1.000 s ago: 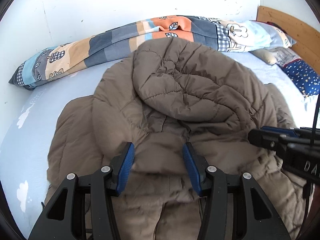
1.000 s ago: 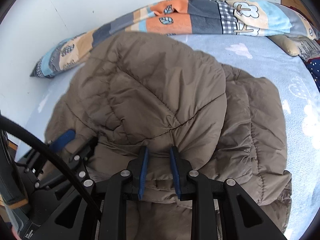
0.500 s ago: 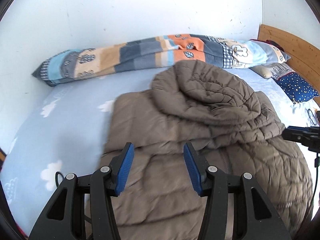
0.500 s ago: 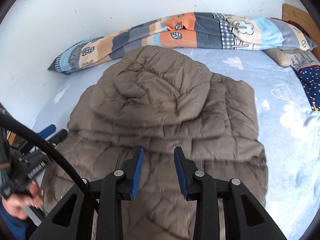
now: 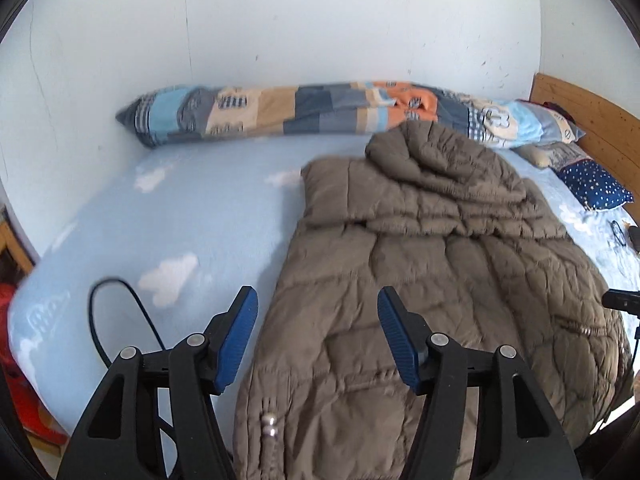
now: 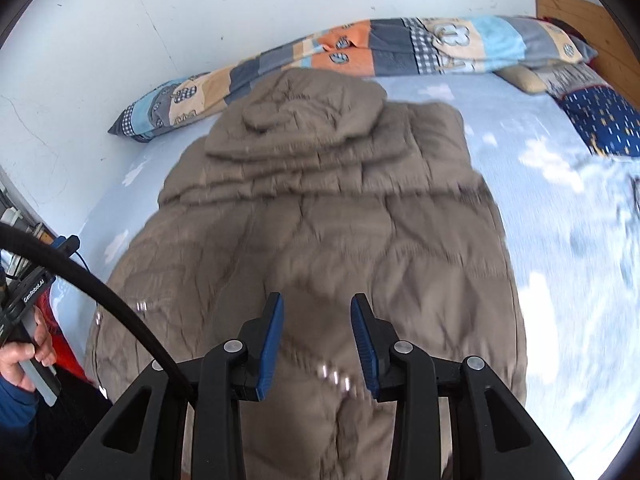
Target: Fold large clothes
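A brown quilted hooded coat (image 5: 440,264) lies on the light blue bed, its hood folded down over its upper part; it also shows in the right wrist view (image 6: 332,220). My left gripper (image 5: 316,336) is open and empty, held above the coat's near left edge. My right gripper (image 6: 317,344) is open and empty, held above the coat's near end, where metal snaps show. Neither gripper touches the coat.
A patchwork rolled quilt (image 5: 304,114) lies along the white wall at the back. A navy star pillow (image 5: 596,190) and wooden headboard (image 5: 592,116) are at the right. A black cable (image 5: 120,312) loops over the sheet (image 5: 168,216) at the left.
My right gripper let go of the hood and opened. Both grippers pulled back toward the coat's near end, and the hood now lies folded on the coat.
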Demonstrator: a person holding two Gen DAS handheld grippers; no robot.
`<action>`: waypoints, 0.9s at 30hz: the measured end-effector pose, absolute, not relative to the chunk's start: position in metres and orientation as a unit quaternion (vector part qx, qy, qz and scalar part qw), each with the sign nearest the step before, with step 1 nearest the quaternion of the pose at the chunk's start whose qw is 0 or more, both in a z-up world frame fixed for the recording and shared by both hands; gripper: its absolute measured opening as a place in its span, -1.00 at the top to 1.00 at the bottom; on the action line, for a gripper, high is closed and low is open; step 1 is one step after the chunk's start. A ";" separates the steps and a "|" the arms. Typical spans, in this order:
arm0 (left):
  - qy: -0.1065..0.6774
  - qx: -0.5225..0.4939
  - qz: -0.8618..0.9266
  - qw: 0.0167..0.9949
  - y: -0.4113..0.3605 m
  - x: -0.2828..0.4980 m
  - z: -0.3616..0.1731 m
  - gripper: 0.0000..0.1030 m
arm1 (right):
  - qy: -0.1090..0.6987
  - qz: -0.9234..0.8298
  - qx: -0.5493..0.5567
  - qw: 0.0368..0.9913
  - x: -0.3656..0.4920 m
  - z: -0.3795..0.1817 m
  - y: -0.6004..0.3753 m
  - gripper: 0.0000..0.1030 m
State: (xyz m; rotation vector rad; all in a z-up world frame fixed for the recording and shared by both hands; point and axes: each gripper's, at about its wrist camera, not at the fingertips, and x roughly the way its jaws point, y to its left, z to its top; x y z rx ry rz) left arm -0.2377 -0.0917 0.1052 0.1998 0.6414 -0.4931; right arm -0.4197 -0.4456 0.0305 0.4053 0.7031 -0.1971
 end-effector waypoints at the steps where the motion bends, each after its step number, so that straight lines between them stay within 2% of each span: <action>1: 0.318 0.099 -0.233 0.913 -0.088 -0.236 0.099 -0.19 | 0.346 -0.098 0.201 0.911 -0.427 0.024 -0.444 0.26; 5: 0.350 0.098 -0.218 0.906 -0.074 -0.232 0.086 -0.19 | 0.360 -0.107 0.224 0.899 -0.450 0.002 -0.442 0.26; 8: 0.380 0.068 -0.213 0.898 -0.063 -0.223 0.081 -0.31 | 0.371 -0.111 0.255 0.886 -0.465 -0.013 -0.445 0.19; 12: 0.425 0.011 -0.203 0.882 -0.044 -0.206 0.073 -0.32 | 0.383 -0.120 0.291 0.868 -0.479 -0.030 -0.448 0.18; 22: 0.497 -0.087 -0.167 0.847 0.001 -0.181 0.048 -0.33 | 0.330 -0.164 0.343 0.864 -0.515 -0.020 -0.470 0.12; 27: 0.508 -0.094 -0.167 0.840 0.001 -0.179 0.042 -0.33 | 0.321 -0.174 0.354 0.861 -0.523 -0.018 -0.478 0.11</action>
